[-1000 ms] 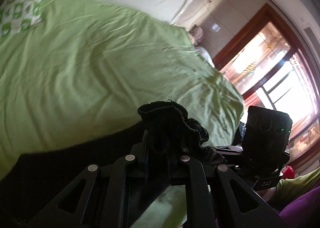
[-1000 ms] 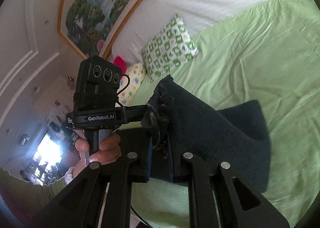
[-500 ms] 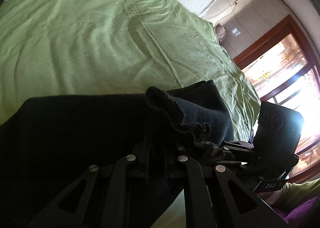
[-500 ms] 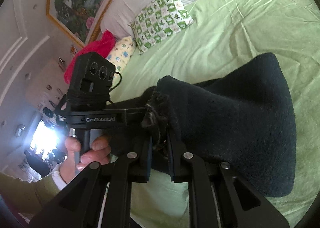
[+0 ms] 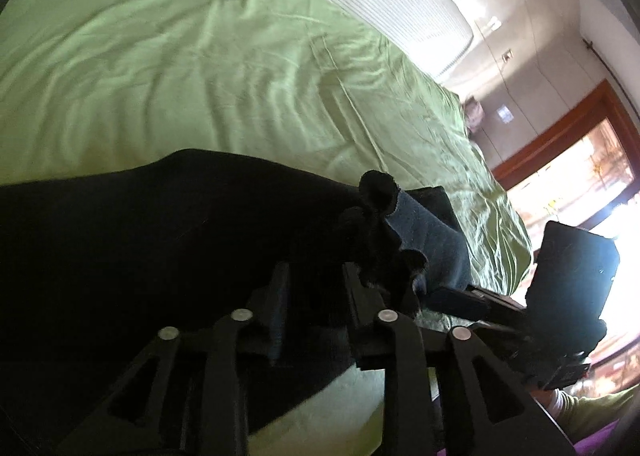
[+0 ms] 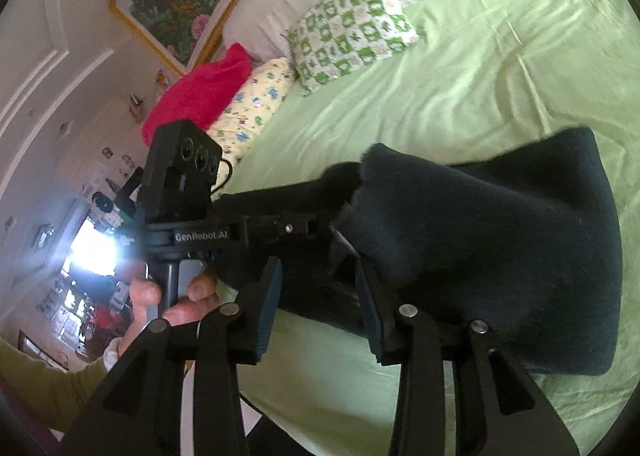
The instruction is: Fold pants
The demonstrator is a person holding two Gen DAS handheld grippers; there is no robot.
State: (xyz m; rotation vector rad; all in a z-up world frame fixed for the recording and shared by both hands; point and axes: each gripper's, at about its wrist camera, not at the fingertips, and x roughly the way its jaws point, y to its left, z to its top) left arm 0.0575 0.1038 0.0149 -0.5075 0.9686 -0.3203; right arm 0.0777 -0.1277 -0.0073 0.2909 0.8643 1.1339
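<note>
While both of your grippers sit at the near edge of the dark navy fleece pants (image 6: pixel 500 240), the garment already lies doubled over on the light green bed sheet (image 5: pixel 224 88), so this looks like the release at the end of a fold. In the right wrist view the right gripper (image 6: pixel 320 296) has its jaws apart, with the fuzzy hem standing between them and, as far as you can judge, no longer pinched. The left gripper (image 5: pixel 316 296) also shows its jaws spread, with a ruffled bunch of dark cloth rising just ahead of them; the fabric there is so dark that I cannot be certain it is fully free of the pads.

The pants rest near you on the bed, well apart from the green-and-white checked pillow (image 6: pixel 352 24) and the red cushion (image 6: pixel 200 96) at the headboard end. One folded layer shows a paler blue face at its corner in the left view.

Your next move, I judge, calls for drawing both grippers straight back without dragging the hem, then checking that the top layer sits square on the lower one. If the bundle is still long, you would take the near edge again at two spaced points and carry it across for another fold. Fleece clings, so snagging on withdrawal is the main risk.
</note>
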